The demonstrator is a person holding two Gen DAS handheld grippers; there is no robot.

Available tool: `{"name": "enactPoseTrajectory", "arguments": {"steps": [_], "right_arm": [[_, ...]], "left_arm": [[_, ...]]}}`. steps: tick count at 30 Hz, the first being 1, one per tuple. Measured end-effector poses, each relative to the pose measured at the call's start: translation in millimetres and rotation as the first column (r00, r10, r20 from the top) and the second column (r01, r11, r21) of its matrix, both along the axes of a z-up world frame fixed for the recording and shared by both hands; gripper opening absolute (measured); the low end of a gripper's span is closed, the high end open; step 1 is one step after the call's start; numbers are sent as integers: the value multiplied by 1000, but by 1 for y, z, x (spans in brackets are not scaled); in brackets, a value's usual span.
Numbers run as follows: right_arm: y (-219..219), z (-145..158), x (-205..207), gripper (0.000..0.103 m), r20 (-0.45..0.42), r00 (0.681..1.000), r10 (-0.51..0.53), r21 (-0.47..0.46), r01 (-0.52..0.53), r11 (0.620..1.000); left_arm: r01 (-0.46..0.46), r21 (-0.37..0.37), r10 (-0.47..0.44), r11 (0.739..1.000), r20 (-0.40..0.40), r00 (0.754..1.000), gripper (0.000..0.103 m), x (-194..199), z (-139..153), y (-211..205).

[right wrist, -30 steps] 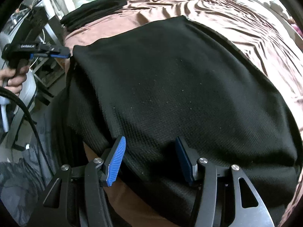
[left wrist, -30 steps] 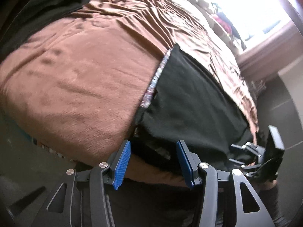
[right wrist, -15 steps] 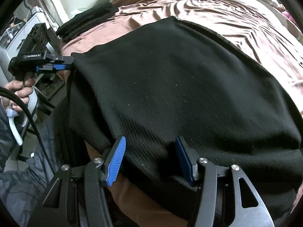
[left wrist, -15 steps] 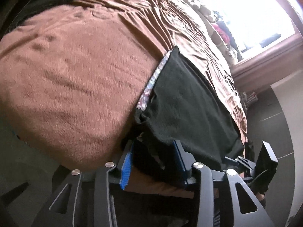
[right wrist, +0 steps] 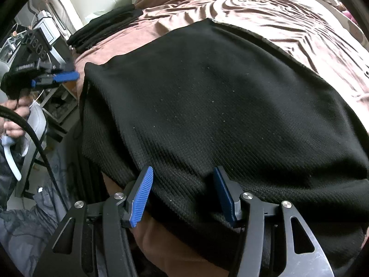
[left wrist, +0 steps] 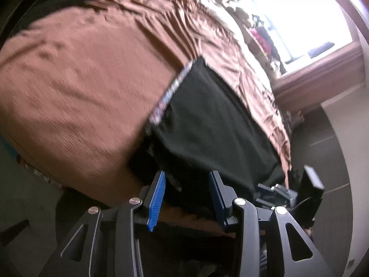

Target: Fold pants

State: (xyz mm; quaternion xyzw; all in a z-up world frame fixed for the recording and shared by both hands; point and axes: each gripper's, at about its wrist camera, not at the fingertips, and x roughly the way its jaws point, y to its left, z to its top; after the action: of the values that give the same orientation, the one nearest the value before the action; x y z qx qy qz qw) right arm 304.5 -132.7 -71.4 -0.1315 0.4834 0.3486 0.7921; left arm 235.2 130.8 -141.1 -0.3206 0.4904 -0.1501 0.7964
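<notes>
**A:** Where do we find the pants (left wrist: 207,127)?

**B:** Spread flat on the brown bed (left wrist: 80,80). In our left view they run from the centre down to 6 o'clock. In our right view they fill the middle, with the near edge hanging over the bed's side at 6 o'clock.

**A:** And our left claw (left wrist: 186,198)?

**B:** Its pads stand apart at 6 o'clock with the pants' corner between them. We cannot tell whether they pinch it. In the right view it sits at 9 o'clock, just beside that corner, held by a hand (right wrist: 16,115).

**A:** Our right claw (right wrist: 182,194)?

**B:** Open. The cloth lies flat between its pads and is not squeezed.

**A:** Anything else?

**B:** A pile of dark clothes (right wrist: 103,27) at 11 o'clock in the right view.
</notes>
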Motion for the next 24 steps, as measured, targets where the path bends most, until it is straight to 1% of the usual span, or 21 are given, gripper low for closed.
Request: {"name": "enactPoseTrajectory", "arguments": {"steps": [2, 5, 8, 11, 14, 17, 20, 24], "right_arm": [[-1, 0, 0, 52, 0, 1000, 1, 3, -1, 1000], [-3, 0, 0, 52, -2, 1000, 2, 4, -2, 1000], [-4, 0, 0, 52, -5, 1000, 0, 10, 0, 1000], [-5, -1, 1, 52, -7, 1000, -3, 15, 3, 1000], [-6, -1, 1, 52, -7, 1000, -3, 18, 3, 1000], [-6, -2, 0, 52, -6, 1000, -1, 20, 1, 1000], [-7, -3, 1, 52, -7, 1000, -3, 26, 3, 1000], [-8, -3, 0, 52, -8, 1000, -4, 30, 4, 1000]], "left_arm": [[20, 2, -20, 1000, -23, 1000, 42, 3, -9, -9], [16, 9, -16, 1000, -37, 999, 42, 9, -14, -15], [11, 16, -11, 1000, -22, 1000, 42, 15, -9, -18], [10, 13, -9, 1000, -36, 999, 41, 21, -7, -19], [7, 7, -7, 1000, -12, 1000, 41, 17, 4, -15], [3, -2, -3, 1000, -8, 1000, 41, 11, 8, -9], [9, -31, -10, 999, -30, 1000, 41, 10, 1, -10], [24, -38, -26, 999, -68, 997, 41, 16, -15, -23]]}}
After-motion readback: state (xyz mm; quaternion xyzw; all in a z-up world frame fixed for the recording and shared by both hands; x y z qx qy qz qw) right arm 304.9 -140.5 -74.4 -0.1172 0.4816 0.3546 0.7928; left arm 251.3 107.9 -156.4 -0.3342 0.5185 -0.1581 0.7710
